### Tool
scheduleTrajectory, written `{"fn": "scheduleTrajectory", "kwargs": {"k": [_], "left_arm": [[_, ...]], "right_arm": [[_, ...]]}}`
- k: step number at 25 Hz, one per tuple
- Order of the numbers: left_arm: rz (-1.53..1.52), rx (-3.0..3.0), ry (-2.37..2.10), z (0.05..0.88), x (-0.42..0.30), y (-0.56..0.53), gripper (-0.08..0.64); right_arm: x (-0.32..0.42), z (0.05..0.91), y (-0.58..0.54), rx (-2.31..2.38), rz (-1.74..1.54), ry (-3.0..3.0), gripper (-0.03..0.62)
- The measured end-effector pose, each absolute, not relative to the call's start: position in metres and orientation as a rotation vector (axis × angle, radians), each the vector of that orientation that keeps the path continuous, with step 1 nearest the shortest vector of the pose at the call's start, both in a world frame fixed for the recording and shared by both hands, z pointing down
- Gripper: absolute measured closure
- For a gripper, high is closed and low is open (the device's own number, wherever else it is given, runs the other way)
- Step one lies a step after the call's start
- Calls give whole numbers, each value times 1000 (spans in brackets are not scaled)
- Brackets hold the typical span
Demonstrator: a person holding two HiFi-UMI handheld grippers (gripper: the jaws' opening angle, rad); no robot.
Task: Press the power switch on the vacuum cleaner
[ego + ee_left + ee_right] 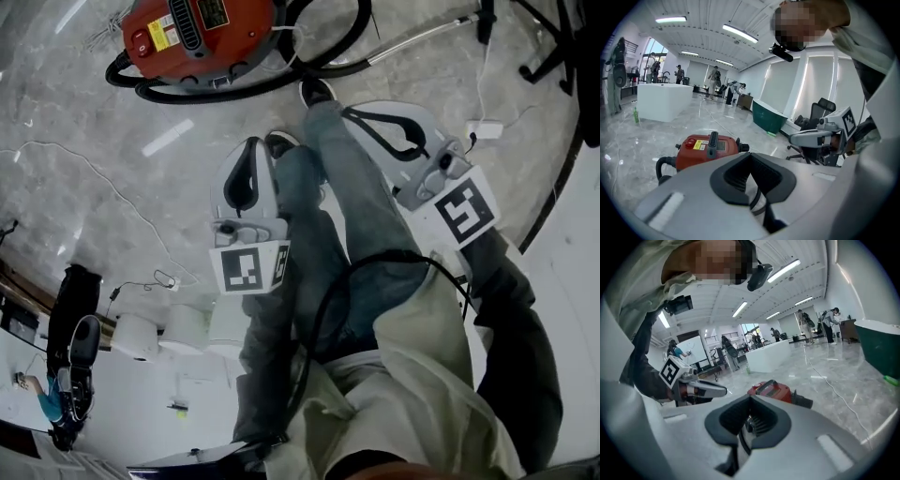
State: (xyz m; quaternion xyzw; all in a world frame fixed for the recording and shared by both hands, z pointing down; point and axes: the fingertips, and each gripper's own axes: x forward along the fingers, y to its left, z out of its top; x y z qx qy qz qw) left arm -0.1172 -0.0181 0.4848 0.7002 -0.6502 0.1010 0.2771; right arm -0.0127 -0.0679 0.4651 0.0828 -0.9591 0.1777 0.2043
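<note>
A red vacuum cleaner (197,37) stands on the grey marble floor at the top left of the head view, with a black hose (234,89) looped round it. A round red button (139,39) sits at its left end beside a yellow label. My left gripper (251,142) is held in the air short of the vacuum, jaws shut on nothing. My right gripper (352,114) hangs to its right, also shut and empty. The left gripper view shows the vacuum (705,150) just beyond the jaw tips, button (686,144) at its left. It (771,390) also shows in the right gripper view.
The person's legs in jeans (328,216) stand between the grippers. A metal wand (422,37) and a white adapter (485,129) lie at the right. A thin cable (103,183) crosses the floor. A white counter (663,101), green tub (768,117) and office chair (815,112) stand farther off.
</note>
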Motion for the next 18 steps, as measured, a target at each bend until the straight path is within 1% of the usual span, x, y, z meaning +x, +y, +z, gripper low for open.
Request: {"fn": "scheduleTrajectory", "kwargs": {"k": [4,9,14,18], "left_arm": [[278,1812,-1787,481,-116,14,557],[257,1717,-1891,454,-105,68,557],[218,1713,-1931,400,-60,133,557],[167,1754,-1993,343,-17,176,557]], "right_arm": [[26,480,-46,281,525,-2573,589],[80,463,-28,347,583,-2555,572],[145,402,7,408,662,-2654,572],[177,335,48,361,535,-2730,572]]}}
